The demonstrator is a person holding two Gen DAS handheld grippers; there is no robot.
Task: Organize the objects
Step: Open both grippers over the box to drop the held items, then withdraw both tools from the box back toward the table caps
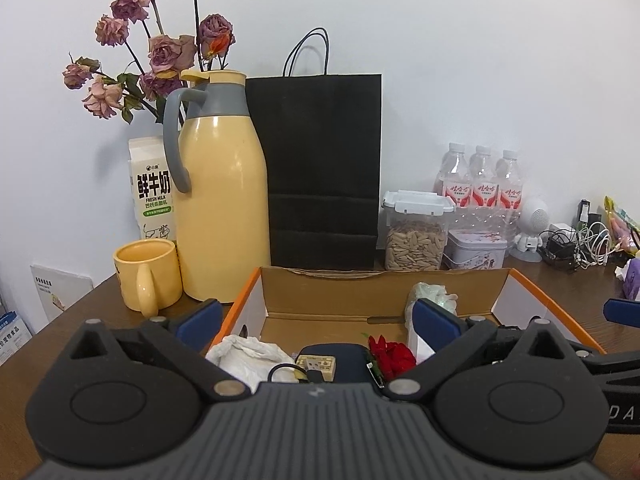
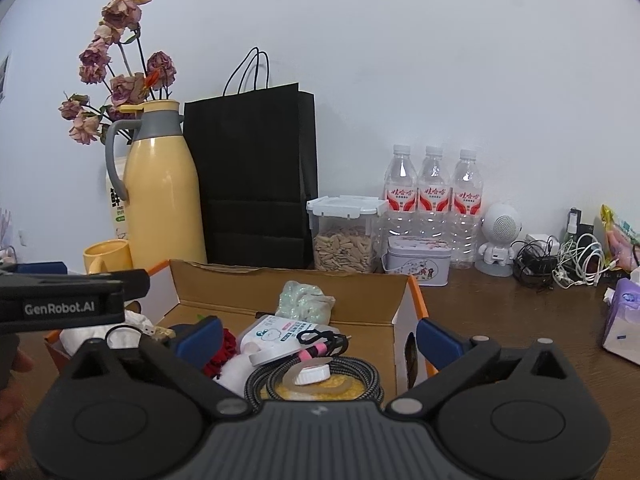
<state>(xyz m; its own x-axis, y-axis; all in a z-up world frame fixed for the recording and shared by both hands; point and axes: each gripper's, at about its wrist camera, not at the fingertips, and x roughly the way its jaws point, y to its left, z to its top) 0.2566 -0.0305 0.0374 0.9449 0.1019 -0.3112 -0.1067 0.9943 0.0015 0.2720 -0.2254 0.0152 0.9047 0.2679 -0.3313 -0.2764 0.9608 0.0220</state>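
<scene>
The cardboard box (image 1: 280, 280) with orange edges stands open on the brown table (image 1: 80, 304), and I take it as the landmark. Both grippers hang over its near side.

The left gripper (image 1: 316, 320) has its jaws spread fully wide. Its 2 blue pads stand apart, 1 over the left wall of the box and 1 inside the box, and nothing is between them. Below it in the box lie a white crumpled bag (image 1: 248, 354), a dark blue case (image 1: 332, 356) with a small tan plug (image 1: 316, 365) on it, and a red fabric flower (image 1: 390, 356).

The right gripper (image 2: 318, 338) is also fully open and holds nothing. Its left pad is inside the box and its right pad is outside the right wall. Under it in the box are a coiled braided cable (image 2: 360, 372), a white cap (image 2: 312, 375), a white packet (image 2: 280, 330) and a glittery pouch (image 2: 304, 298).

Behind the box stand a yellow thermos (image 1: 220, 200), a black paper bag (image 1: 324, 168) and a seed jar (image 1: 416, 236). Left of the box is a yellow mug (image 1: 148, 276). 3 water bottles (image 2: 434, 188) stand behind the box to the right.
</scene>
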